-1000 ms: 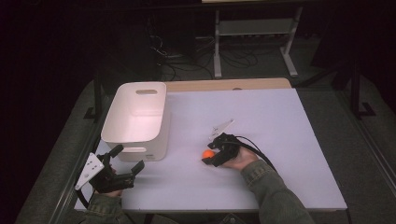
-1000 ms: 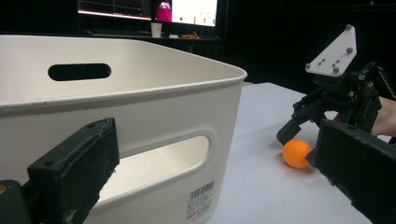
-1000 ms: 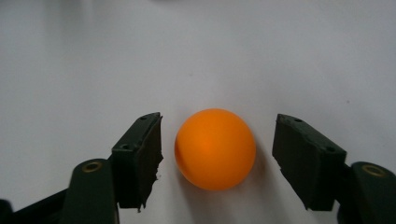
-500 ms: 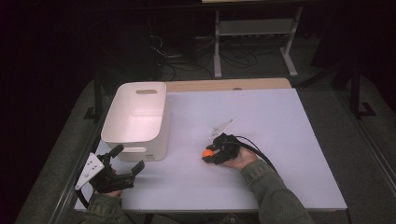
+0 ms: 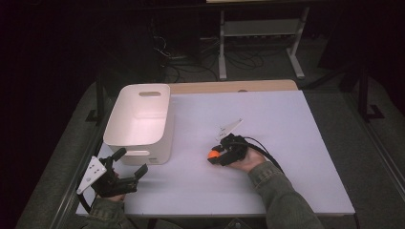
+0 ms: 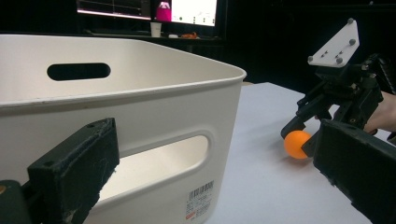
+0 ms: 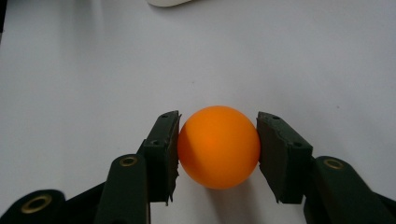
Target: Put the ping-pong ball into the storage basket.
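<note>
With its fingers clenched on either side of the orange ball, my right gripper rests low on the white worktop, a little toward the near edge from the middle. I can see the fingers have just been closing, and the ball now sits pinched between both pads while apparently touching the surface. My left gripper waits at the near-left corner, its fingers released and grasping nothing, just beside the front wall of the white bin. What matters for the coming move, as I judge it, is that the bin lies toward the left edge from the held ball, well apart across bare worktop, with its open top higher than the ball. A round ball offers no long axis to align; my right hand alone holds it.
</note>
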`<state>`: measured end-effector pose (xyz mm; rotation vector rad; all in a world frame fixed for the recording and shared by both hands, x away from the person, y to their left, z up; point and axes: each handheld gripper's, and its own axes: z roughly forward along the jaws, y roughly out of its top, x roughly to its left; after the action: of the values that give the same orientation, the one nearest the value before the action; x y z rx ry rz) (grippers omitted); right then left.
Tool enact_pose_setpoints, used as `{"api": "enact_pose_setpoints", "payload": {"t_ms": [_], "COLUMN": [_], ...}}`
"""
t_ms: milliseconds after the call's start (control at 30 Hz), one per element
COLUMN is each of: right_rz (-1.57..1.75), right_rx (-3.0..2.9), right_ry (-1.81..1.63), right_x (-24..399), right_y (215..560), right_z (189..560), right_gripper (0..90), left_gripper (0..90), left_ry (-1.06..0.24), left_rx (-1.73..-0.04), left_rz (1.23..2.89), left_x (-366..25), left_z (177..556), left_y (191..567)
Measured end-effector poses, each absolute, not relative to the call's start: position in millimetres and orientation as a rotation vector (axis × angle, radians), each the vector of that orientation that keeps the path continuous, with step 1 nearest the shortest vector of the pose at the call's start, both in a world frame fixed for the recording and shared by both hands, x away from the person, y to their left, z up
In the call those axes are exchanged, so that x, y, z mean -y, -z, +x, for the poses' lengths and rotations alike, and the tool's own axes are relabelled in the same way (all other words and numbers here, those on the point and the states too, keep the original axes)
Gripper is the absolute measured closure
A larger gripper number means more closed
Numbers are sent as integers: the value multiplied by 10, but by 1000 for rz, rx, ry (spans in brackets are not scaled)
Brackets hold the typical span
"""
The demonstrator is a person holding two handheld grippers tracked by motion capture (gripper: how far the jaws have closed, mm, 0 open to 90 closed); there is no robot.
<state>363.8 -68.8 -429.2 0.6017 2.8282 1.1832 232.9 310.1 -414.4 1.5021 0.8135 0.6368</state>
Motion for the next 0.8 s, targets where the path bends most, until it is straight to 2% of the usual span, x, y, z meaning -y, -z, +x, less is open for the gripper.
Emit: {"api": "enact_pose_setpoints", "payload": {"t_ms": [800], "right_rz": [559], "right_rx": [-2812], "right_ry": [-1218], "right_x": [683], "right_y": [3894], "right_z": [3721], "right_gripper": [499], "left_gripper": [0], "left_ry": [-635], "left_rx": [-812], "left_rz": [1495], "left_x": [-3104], "left_z": [2326], "left_y": [4140]}}
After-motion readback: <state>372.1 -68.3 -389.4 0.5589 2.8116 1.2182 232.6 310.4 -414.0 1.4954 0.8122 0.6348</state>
